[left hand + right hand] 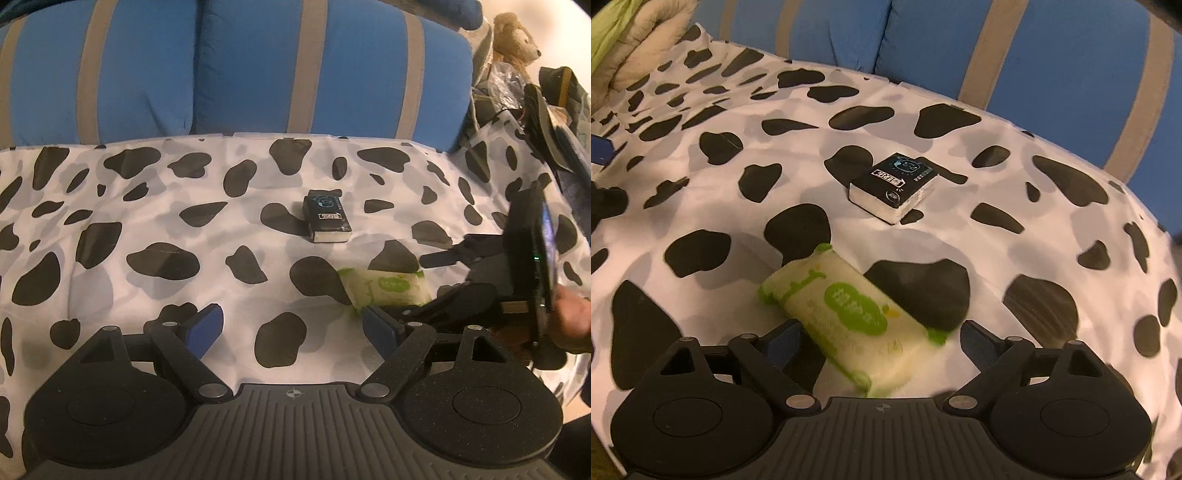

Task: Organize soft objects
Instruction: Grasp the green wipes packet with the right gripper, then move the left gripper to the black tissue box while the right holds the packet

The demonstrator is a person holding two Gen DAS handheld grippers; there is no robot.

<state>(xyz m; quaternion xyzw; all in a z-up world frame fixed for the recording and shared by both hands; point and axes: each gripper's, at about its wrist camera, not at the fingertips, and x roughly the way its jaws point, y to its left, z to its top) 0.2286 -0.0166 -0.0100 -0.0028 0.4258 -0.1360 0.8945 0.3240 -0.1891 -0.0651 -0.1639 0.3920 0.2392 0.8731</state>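
My right gripper (881, 338), jaws wide, straddles the green wipes pack (846, 314) on the cow-print bedsheet (1015, 236); soft, light, probably slippery, best pinched across its middle. Left gripper (295, 326) gapes empty.

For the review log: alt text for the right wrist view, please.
The open right gripper straddles a green-and-white wipes pack lying on a cow-print sheet, pads not touching it. A small black tissue pack lies beyond, before blue cushions.

Cow-print sheet (147, 229); blue striped cushions (240, 66); clutter pile (524, 92)
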